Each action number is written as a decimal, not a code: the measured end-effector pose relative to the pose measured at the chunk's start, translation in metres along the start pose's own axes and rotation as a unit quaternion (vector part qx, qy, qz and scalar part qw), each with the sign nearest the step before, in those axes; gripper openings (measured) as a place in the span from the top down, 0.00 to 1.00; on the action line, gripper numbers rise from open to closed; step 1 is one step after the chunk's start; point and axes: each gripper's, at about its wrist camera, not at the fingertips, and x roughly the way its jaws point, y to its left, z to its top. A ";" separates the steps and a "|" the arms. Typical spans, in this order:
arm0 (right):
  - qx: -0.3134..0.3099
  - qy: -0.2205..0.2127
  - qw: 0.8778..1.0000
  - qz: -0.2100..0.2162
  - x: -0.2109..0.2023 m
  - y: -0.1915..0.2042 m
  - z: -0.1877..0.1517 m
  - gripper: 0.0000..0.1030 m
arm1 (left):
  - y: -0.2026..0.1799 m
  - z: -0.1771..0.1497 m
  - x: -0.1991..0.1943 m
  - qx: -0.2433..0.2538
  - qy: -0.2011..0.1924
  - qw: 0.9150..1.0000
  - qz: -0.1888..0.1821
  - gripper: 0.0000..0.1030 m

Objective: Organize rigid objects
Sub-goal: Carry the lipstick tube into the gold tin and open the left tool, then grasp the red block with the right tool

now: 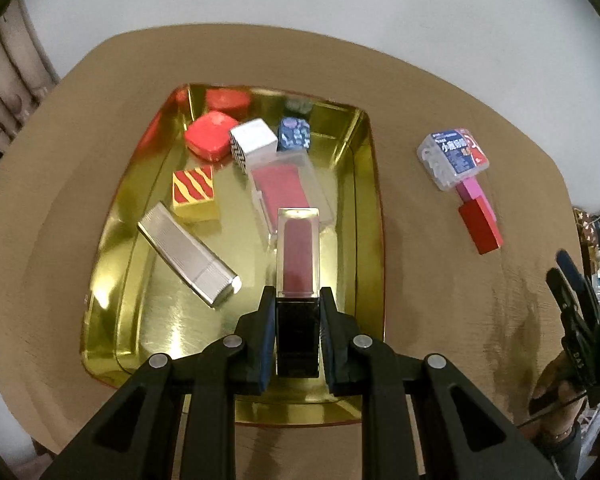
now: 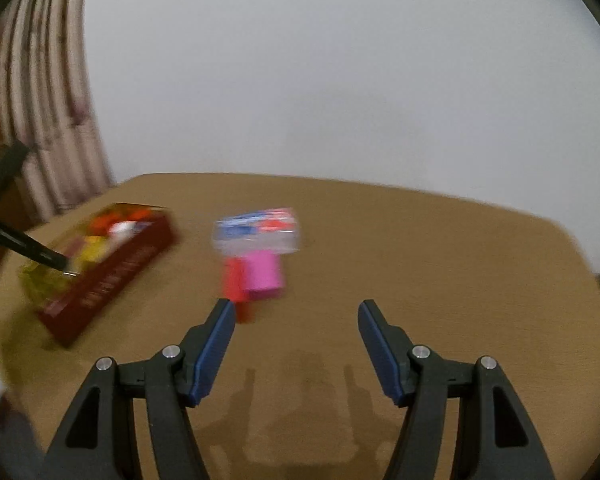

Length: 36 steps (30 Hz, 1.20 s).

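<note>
My left gripper (image 1: 298, 300) is shut on the black base of a lipstick with a clear cap (image 1: 298, 256), held over the gold tray (image 1: 364, 184). In the tray lie a silver case (image 1: 188, 254), a red-and-gold striped box (image 1: 194, 194), a red compact (image 1: 212, 136), a white zigzag box (image 1: 252, 142), a blue patterned box (image 1: 294, 134) and a clear case with a red insert (image 1: 284, 188). On the table to the right sit a clear plastic box (image 1: 454, 158), a pink block (image 1: 476, 194) and a red block (image 1: 482, 228). My right gripper (image 2: 296, 308) stands open and empty, short of the pink block (image 2: 262, 276).
The tray (image 2: 100, 292) shows dark red outer walls in the right wrist view, at the table's left. A curtain (image 2: 48, 112) hangs behind the left corner, and a plain wall backs the table. The brown table (image 2: 440, 264) spreads bare to the right of the blocks.
</note>
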 end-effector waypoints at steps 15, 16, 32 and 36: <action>-0.029 0.115 0.993 0.012 0.090 0.035 0.009 0.79 | 0.013 0.002 -0.001 0.003 0.003 0.999 -0.033 0.83; -0.030 0.115 0.993 0.012 0.092 0.035 0.008 0.79 | 0.014 0.002 -0.002 0.004 0.002 0.999 -0.035 0.83; -0.025 0.133 0.990 0.026 0.096 0.057 0.010 0.86 | 0.053 -0.038 -0.059 -0.047 -0.058 0.997 -0.011 0.83; 0.012 0.123 0.989 0.081 0.080 0.068 0.024 0.86 | 0.078 -0.062 -0.076 -0.083 -0.076 0.994 0.011 0.83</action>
